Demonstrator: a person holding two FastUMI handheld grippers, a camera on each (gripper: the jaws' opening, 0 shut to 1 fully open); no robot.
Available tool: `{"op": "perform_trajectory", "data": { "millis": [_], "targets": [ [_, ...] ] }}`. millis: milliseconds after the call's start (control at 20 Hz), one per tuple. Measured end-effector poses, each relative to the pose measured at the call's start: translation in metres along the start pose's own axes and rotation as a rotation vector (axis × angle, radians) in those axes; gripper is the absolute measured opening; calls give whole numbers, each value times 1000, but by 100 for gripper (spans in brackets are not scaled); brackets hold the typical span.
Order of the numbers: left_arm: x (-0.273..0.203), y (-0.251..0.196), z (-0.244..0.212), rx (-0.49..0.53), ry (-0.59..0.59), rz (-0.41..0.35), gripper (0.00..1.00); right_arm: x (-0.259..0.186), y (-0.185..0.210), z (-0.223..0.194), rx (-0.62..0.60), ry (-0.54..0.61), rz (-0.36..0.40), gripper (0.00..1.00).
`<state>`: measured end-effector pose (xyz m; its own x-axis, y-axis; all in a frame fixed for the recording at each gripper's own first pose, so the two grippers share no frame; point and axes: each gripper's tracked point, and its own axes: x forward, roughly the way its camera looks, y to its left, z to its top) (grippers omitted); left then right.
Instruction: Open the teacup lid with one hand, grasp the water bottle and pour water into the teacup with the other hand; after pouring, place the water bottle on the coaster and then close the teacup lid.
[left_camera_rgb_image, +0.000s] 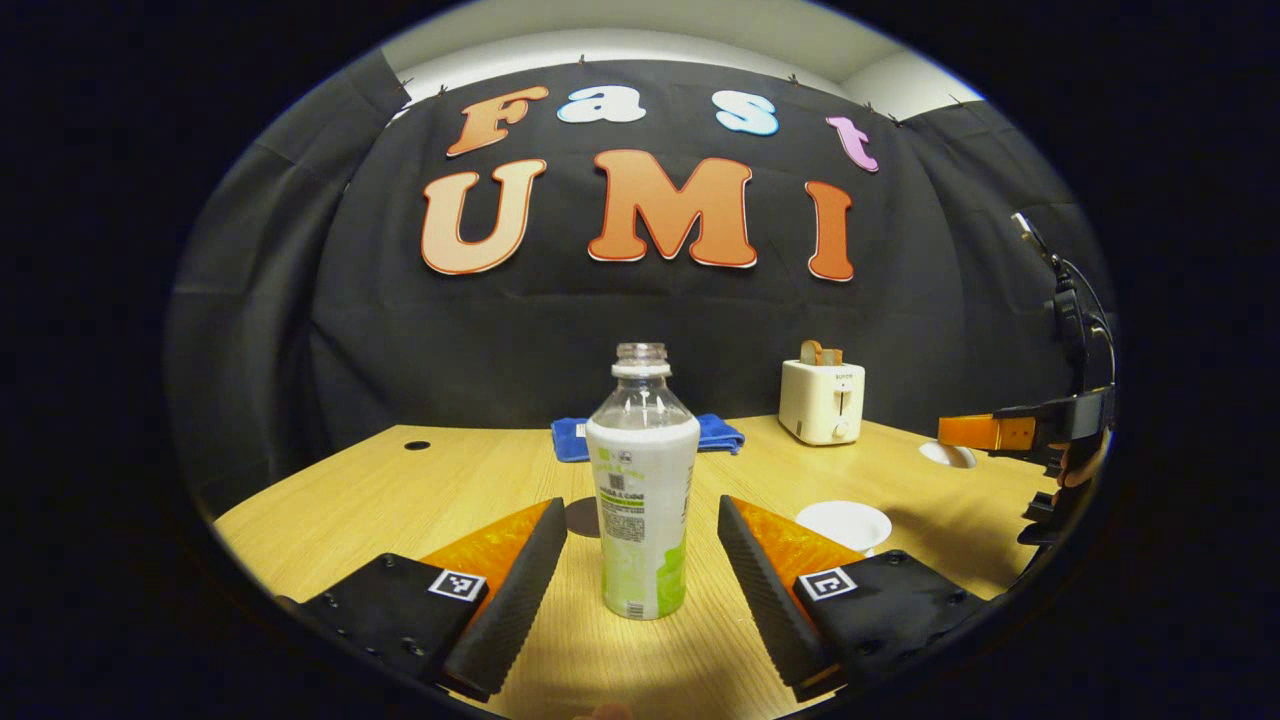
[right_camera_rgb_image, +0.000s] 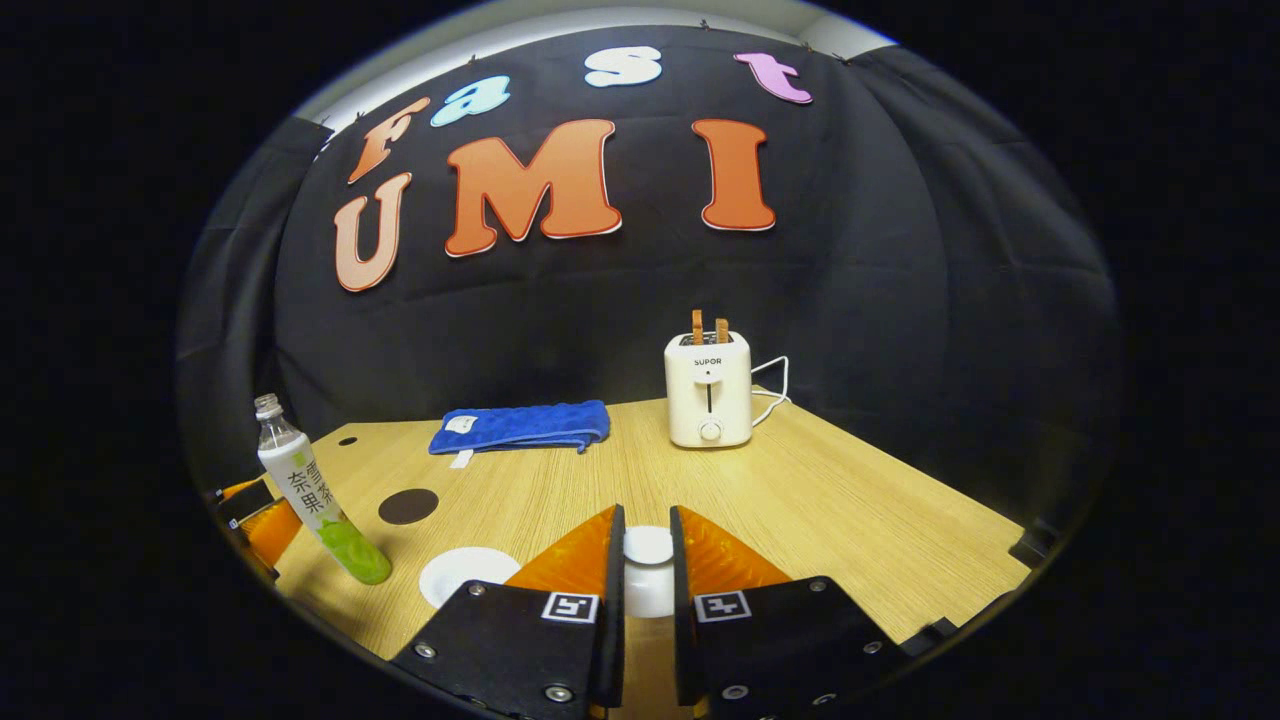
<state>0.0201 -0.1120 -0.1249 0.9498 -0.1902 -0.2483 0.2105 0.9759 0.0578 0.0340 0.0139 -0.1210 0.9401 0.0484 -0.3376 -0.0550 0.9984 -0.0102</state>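
Across the wooden table (left_camera_rgb_image: 330, 500), closest in: straddling the uncapped water bottle (left_camera_rgb_image: 640, 480) with the left gripper (left_camera_rgb_image: 640, 560) spread wide, touching neither flank. To the bottle's right, clamping the white teacup lid (right_camera_rgb_image: 648, 545) in the right gripper (right_camera_rgb_image: 648, 575), up off the open teacup (left_camera_rgb_image: 845, 522). Could tip or squirt the open bottle by closing off-centre. Hard to judge the water level behind the label, with the dark coaster (left_camera_rgb_image: 583, 517) half hidden just behind the bottle.
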Motion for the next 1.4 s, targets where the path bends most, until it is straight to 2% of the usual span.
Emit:
{"op": "perform_trajectory", "data": {
  "millis": [350, 650, 700, 800, 900, 1150, 1400],
  "targets": [
    [32, 5, -25, -2, 59, 19, 98, 1, 4, -3, -8, 13, 9, 20],
    [36, 1, -31, -41, 78, -4, 98, -1, 1, -1, 4, 10, 9, 20],
    [33, 1, -28, -36, 76, 5, 95, -1, 1, 0, 5, 9, 10, 20],
    [41, 1, -33, -28, 80, -6, 70, -2, 0, -1, 7, 9, 9, 20],
    [37, -3, -32, -10, 87, -14, 69, -3, 0, 0, 4, 8, 8, 20],
    [30, -3, -19, 129, 85, -18, 67, -4, -5, 2, 7, 6, 6, 20],
    [29, -13, -3, 365, 68, -49, 69, -7, -14, 6, 23, -3, -8, 20]
  ]
}}
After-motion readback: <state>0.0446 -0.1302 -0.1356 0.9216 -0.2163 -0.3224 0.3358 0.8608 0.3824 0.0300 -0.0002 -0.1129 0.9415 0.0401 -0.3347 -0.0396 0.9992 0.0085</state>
